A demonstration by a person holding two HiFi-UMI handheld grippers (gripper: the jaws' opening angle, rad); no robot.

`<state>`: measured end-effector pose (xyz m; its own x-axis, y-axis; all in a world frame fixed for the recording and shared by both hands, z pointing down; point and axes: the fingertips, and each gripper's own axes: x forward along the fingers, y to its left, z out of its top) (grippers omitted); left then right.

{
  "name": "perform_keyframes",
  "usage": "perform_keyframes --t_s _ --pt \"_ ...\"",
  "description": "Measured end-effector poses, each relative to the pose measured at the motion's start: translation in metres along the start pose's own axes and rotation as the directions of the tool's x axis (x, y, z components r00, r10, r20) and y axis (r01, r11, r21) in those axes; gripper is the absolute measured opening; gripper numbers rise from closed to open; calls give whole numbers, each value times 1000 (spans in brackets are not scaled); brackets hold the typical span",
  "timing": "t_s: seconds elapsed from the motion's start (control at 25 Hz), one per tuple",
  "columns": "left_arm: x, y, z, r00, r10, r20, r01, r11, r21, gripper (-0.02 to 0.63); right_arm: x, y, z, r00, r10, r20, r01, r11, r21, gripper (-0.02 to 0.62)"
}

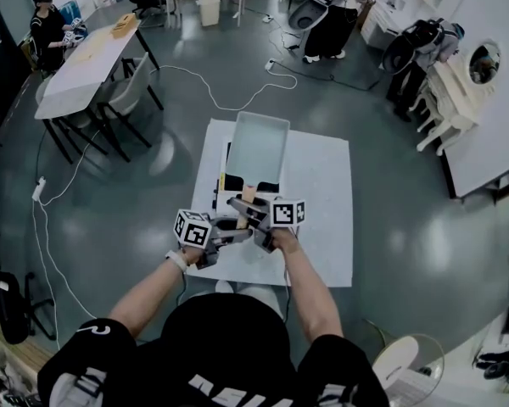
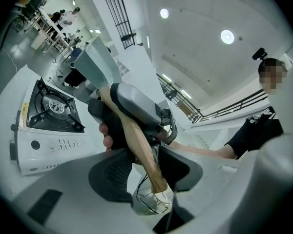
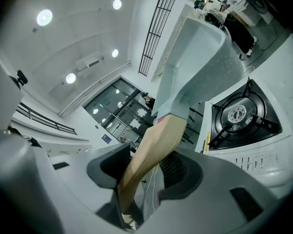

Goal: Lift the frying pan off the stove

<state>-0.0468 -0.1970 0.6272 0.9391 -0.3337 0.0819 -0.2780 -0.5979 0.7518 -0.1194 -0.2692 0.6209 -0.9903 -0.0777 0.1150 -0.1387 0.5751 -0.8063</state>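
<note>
Jaws of your left gripper and right gripper both clamp the wooden handle; the frying pan hangs clear above the stove on the desk; its weight, all at the far end, could twist that smooth handle loose and tip it.

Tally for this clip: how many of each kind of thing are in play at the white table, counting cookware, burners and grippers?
frying pan: 1
stove: 1
grippers: 2, the left gripper and the right gripper, both holding the frying pan
Total: 4
</note>
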Motion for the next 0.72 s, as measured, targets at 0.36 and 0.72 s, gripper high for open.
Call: perform_keyframes --t_s 0.36,0.72 --pt "15 -18 -18 997 -50 -51 50 999 10 166 -29 6 -10 997 -49 55 49 999 -1 180" --pt "52 -40 -40 979 -149 -137 151 989 1 166 -84 0 -19 979 -128 157 126 992 24 181"
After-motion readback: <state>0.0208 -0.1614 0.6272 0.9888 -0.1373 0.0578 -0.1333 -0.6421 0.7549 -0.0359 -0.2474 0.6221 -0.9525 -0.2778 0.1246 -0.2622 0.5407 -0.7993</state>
